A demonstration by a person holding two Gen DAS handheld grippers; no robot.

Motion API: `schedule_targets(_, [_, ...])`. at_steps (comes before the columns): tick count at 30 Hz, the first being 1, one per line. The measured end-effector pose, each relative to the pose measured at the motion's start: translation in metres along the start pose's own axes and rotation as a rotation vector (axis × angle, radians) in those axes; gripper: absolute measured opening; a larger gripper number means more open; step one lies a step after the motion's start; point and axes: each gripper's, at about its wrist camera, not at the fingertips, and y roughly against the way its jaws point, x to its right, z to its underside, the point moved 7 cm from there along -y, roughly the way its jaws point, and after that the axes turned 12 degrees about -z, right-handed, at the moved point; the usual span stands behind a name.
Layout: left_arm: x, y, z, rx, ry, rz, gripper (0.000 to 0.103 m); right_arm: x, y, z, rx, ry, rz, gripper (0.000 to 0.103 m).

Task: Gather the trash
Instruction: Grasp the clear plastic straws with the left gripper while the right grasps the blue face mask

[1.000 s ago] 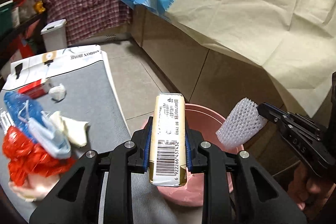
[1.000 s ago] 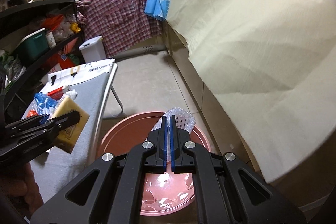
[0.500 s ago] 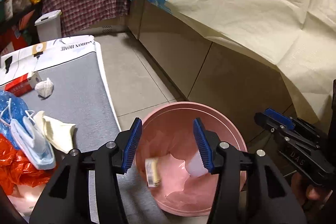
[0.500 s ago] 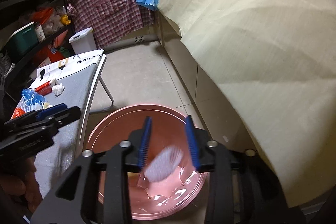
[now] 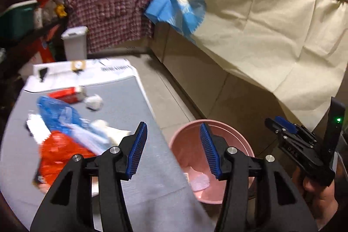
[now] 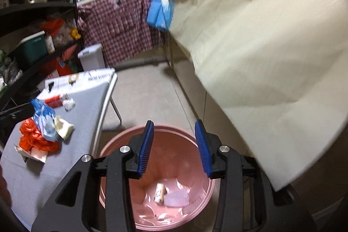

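Observation:
A pink bin [image 6: 121, 138] stands on the floor beside a grey table [image 6: 65, 158]. In it lie a yellow box [image 6: 159, 190] and a white foam net [image 6: 177, 198]. My right gripper [image 6: 174, 147] hangs over the bin, its jaws opening with nothing between them. My left gripper [image 5: 174, 149] is open and empty above the table's edge, with the bin [image 5: 217, 129] and the foam net [image 5: 199, 182] to its right. On the table lie a red bag [image 5: 58, 151], a blue bag [image 5: 56, 110], a crumpled white paper [image 5: 94, 101] and a red box [image 5: 65, 96].
A cream cloth [image 6: 261, 58] hangs over the counter front on the right, close to the bin. A white lidded bin [image 5: 75, 42] stands on the floor at the back. Dark shelves [image 6: 32, 40] full of goods line the left. Tiled floor [image 6: 148, 90] runs between table and counter.
Both grippers opened. The yellow box and the foam net dropped into the pink bin. My left gripper swung left and up, from over the bin to the table's edge.

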Motion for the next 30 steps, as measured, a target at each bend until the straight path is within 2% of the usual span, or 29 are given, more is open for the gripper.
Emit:
schedule_targets(8, [-0.087,0.05,-0.013,0.002,0.063,-0.043,0.049,-0.026,0.028,-0.012,0.056,-0.006,-0.074,0.039])
schedule_targets(14, [-0.151,0.076,-0.018,0.057,0.025,-0.119,0.045,-0.056,0.036,-0.016,0.083,0.039,-0.078,0.039])
schedule_targets(17, [-0.183,0.078,-0.01,0.059,0.076,-0.142,0.04,-0.077,0.035,-0.016,0.077,0.078,-0.098,0.038])
schedule_targets(19, [-0.204,0.074,-0.003,0.048,0.134,-0.167,0.03,-0.094,0.031,-0.013,0.062,0.099,-0.132,0.037])
schedule_targets(21, [-0.225,0.068,0.004,0.018,0.213,-0.204,0.023,-0.114,0.023,-0.01,0.037,0.13,-0.171,0.028])
schedule_targets(22, [-0.231,0.066,0.006,0.014,0.234,-0.22,0.022,-0.122,0.021,-0.008,0.028,0.147,-0.183,0.025])
schedule_targets(24, [-0.241,0.064,0.007,0.016,0.253,-0.236,0.019,-0.142,0.013,-0.005,0.01,0.177,-0.223,0.014])
schedule_targets(30, [-0.268,0.043,0.011,-0.007,0.305,-0.272,0.019,-0.179,-0.014,-0.003,-0.038,0.162,-0.33,0.011])
